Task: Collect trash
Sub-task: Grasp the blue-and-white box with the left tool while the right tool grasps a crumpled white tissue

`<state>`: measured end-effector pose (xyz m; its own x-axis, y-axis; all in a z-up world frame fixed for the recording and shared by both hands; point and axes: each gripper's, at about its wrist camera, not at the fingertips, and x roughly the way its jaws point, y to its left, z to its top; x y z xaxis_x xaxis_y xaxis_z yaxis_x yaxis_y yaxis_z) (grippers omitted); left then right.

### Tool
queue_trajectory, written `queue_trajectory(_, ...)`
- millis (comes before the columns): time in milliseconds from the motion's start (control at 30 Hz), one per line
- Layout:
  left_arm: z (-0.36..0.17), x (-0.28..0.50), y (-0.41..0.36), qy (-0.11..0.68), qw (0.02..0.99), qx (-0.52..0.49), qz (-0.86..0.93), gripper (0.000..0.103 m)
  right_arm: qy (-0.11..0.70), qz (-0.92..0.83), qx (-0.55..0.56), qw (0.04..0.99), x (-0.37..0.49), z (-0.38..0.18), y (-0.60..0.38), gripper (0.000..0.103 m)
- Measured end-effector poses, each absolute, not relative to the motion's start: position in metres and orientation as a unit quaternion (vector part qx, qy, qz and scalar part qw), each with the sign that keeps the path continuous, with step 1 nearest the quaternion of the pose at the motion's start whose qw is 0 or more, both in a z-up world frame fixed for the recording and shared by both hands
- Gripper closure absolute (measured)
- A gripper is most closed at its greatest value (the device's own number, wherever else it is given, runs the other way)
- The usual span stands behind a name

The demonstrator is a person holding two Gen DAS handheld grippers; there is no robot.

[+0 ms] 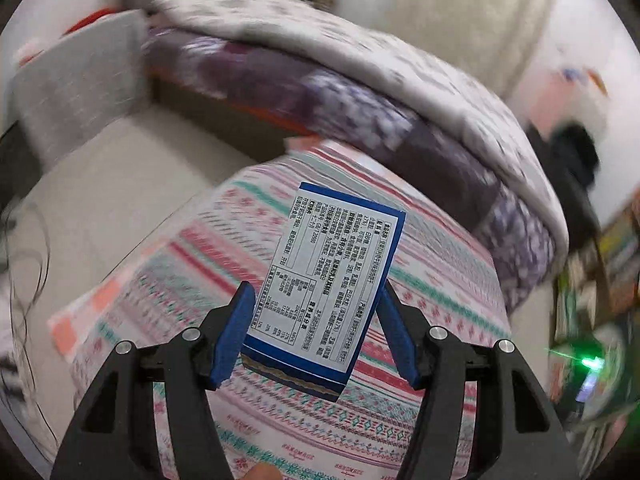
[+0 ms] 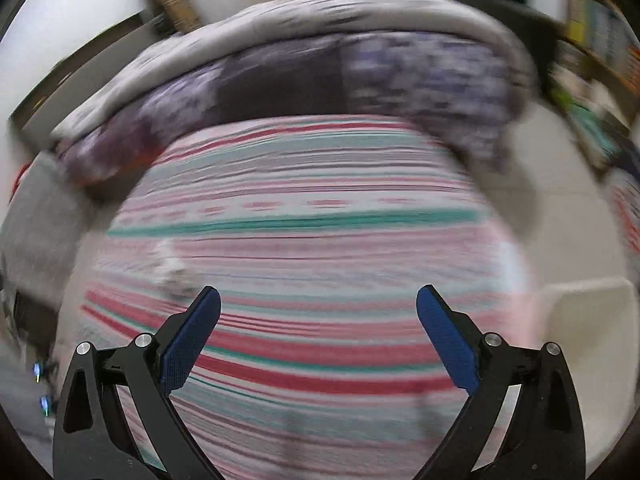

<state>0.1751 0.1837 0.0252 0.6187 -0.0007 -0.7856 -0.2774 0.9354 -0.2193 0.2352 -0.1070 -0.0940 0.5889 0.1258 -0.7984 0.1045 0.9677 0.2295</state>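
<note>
A blue-bordered cardboard snack box with a white printed ingredients label [image 1: 326, 280] sits clamped between the blue pads of the left gripper [image 1: 316, 334], raised above a bedspread striped in pink, red and teal [image 1: 420, 420]; the box tilts to the right, its lower end deepest between the jaws; one piece of trash, by the look of it, is in hand but not yet binned, and no bin or bag shows in either view. The right gripper [image 2: 318, 336] hangs above the same striped cloth with its jaws spread wide and nothing between them; a small pale blur [image 2: 172, 268] lies on the cloth just past its left pad, too smeared to name, possibly more litter awaiting pickup. Farther back, a folded grey and purple patterned quilt [image 1: 360, 92] is heaped along the bed; beyond it stand pale walls and, at the right, cluttered shelves [image 1: 616, 264].
</note>
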Motion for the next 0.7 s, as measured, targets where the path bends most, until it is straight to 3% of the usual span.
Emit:
queue_trajectory(100, 0.014, 0.158, 0.193, 0.405, 0.893, -0.156, 0.118, 0.042, 0.45, 0.048, 0.088, 0.887, 0.258, -0.103, -0.048, 0.009)
queue_trajectory(200, -0.001, 0.162, 0.205, 0.433, 0.874, -0.189, 0.109, 0.042, 0.447, 0.074, 0.051, 0.89, 0.273, -0.114, -0.006, 0.009)
queue_trajectory(367, 0.023, 0.158, 0.219, 0.387, 0.896, -0.189, 0.112, 0.042, 0.456, 0.091, -0.001, 0.885, 0.293, -0.134, 0.033, 0.01)
queue_trajectory(400, 0.027, 0.155, 0.219, 0.381, 0.899, -0.185, 0.112, 0.042, 0.464, 0.091, -0.007, 0.881, 0.298, -0.139, 0.037, 0.017)
queue_trajectory(467, 0.027, 0.155, 0.221, 0.374, 0.902, -0.18, 0.118, 0.042, 0.483, 0.098, -0.007, 0.87, 0.306, -0.147, 0.042, 0.04)
queue_trajectory(500, 0.026, 0.156, 0.223, 0.376, 0.901, -0.178, 0.123, 0.042, 0.493, 0.102, -0.001, 0.864, 0.309, -0.15, 0.041, 0.07)
queue_trajectory(700, 0.021, 0.159, 0.228, 0.372, 0.901, -0.165, 0.15, 0.042, 0.463, 0.108, 0.028, 0.879, 0.296, -0.117, 0.028, 0.072)
